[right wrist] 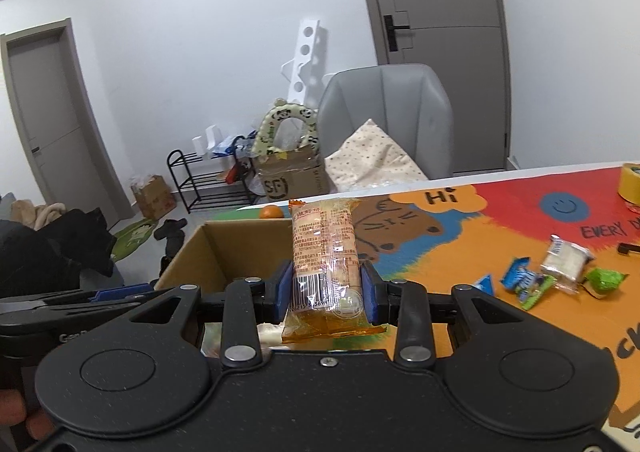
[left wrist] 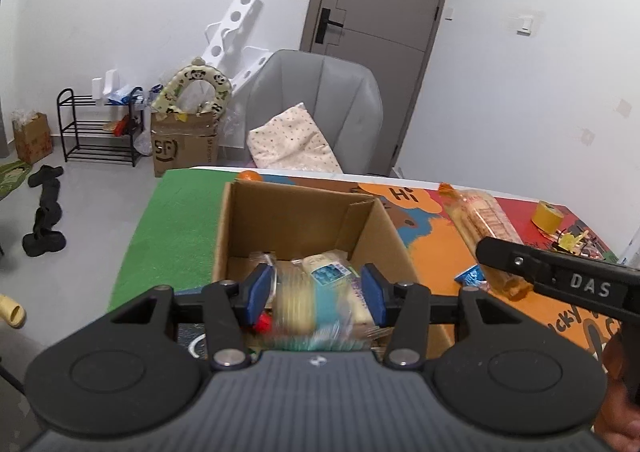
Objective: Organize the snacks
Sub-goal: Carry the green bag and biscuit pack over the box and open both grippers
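Note:
An open cardboard box stands on the colourful mat with several snack packets in it, one white with a blue label. My left gripper hovers over the box. A blurred pale and teal packet lies between its blue pads, seemingly loose, with a gap at the left pad. My right gripper is shut on an upright orange-wrapped packet, just right of the box. In the left wrist view that packet shows beside one right finger.
Loose snacks lie on the mat to the right: a blue packet, a white one, a green one. A yellow tape roll and an orange fruit sit near the far edge. A grey chair stands behind the table.

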Available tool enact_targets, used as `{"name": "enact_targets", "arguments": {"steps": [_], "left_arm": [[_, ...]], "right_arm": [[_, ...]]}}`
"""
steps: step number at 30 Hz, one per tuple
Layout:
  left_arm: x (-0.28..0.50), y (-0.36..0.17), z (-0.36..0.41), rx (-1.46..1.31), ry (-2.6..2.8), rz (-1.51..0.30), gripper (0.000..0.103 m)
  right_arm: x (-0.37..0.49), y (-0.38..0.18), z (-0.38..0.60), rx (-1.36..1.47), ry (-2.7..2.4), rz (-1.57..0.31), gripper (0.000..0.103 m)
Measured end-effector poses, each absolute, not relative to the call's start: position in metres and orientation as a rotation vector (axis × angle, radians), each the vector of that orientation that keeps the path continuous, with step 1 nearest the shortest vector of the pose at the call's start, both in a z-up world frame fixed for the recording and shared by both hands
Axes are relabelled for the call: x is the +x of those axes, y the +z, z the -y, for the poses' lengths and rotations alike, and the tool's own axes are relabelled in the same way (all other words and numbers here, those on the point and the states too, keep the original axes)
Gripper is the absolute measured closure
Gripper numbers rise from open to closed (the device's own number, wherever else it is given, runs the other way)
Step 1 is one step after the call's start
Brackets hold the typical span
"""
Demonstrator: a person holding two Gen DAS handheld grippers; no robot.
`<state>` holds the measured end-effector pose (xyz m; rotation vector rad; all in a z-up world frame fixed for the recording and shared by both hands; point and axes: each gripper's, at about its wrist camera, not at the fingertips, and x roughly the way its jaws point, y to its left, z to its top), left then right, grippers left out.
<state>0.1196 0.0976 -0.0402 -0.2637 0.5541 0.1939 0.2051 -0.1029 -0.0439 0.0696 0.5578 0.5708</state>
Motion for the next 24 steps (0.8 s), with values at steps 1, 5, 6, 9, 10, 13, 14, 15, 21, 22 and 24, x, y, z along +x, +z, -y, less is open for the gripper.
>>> {"name": "enact_targets", "arguments": {"steps": [1,5,6,9,10,13,14,15,21,22,24], "left_arm": [[0.118,-0.039,-0.1,-0.272,0.192,-0.554,0.05],[0.111,-0.034,-0.111,-0.289,0.227,-0.533,0.046],[0.109,-0.033,-0.114,-0.294,0.233,-0.53,0.046],[0.106,-0.03,-0.122,-0.304,0.254,-0.522,0.042],[0.105,-0.03,-0.125,-0.308,0.261,-0.521,0.041],[0.103,-0.03,-0.132,-0.322,0.271,-0.519,0.04],[0.102,-0.03,-0.135,-0.324,0.273,-0.52,0.04],[0.102,-0.03,-0.137,-0.326,0.275,-0.519,0.04],[0.101,-0.029,-0.15,-0.332,0.289,-0.517,0.037],[0.1,-0.029,-0.151,-0.334,0.294,-0.517,0.037],[0.099,-0.03,-0.154,-0.338,0.3,-0.517,0.035]], "right_arm": [[0.205,-0.043,0.099,0.068,0.58,-0.559,0.07],[0.206,-0.04,0.085,0.063,0.608,-0.561,0.069],[0.206,-0.04,0.083,0.063,0.613,-0.563,0.069],[0.207,-0.039,0.074,0.064,0.63,-0.568,0.069],[0.207,-0.039,0.072,0.064,0.635,-0.57,0.069],[0.207,-0.036,0.064,0.061,0.651,-0.572,0.069],[0.207,-0.036,0.061,0.061,0.655,-0.572,0.069],[0.207,-0.035,0.058,0.064,0.661,-0.572,0.069],[0.227,-0.036,0.053,0.185,0.708,-0.621,0.058],[0.23,-0.038,0.053,0.194,0.707,-0.642,0.051],[0.228,-0.04,0.054,0.193,0.712,-0.646,0.047]]}}
